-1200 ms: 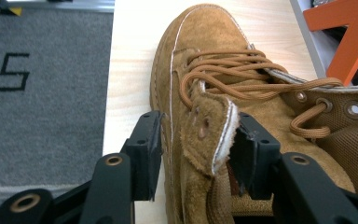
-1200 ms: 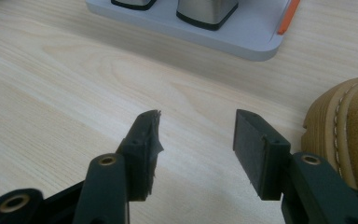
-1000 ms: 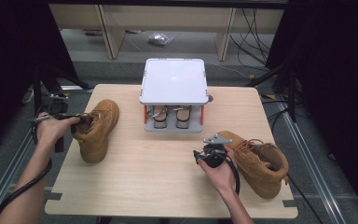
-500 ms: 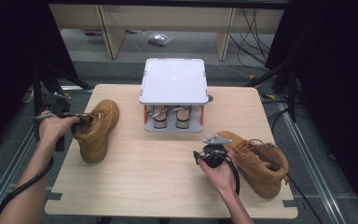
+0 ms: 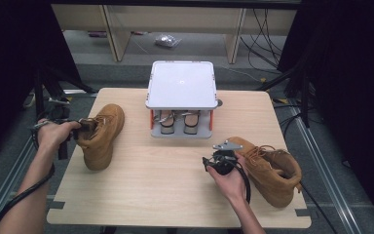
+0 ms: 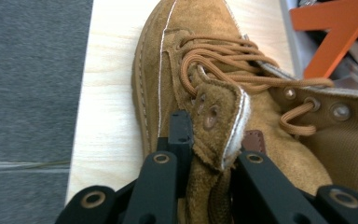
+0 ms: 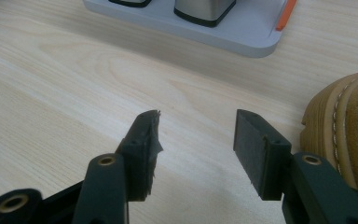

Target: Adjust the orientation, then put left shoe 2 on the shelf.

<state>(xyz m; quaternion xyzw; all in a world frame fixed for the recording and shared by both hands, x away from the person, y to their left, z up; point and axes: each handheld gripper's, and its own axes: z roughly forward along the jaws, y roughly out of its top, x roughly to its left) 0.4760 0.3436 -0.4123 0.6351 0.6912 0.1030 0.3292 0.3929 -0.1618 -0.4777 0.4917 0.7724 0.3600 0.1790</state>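
A tan suede boot (image 5: 100,134) stands at the table's left with its toe toward me. My left gripper (image 5: 78,127) reaches its ankle opening from the left. In the left gripper view the jaws have just been closing, and my left gripper (image 6: 214,140) now pinches the boot's eyelet flap (image 6: 219,116) between its pads. A second tan boot (image 5: 268,168) lies at the right front. My right gripper (image 5: 212,160) hovers just left of that boot's toe (image 7: 349,121). Its jaws stand apart over bare wood, so my right gripper (image 7: 198,130) holds nothing.
A white-topped rack (image 5: 181,83) with orange posts stands at the table's back middle, a pair of shoes (image 5: 177,122) under it. Its grey base (image 7: 242,32) lies ahead of the right gripper. Light wooden table (image 5: 165,195); cables and shelf legs on the floor behind.
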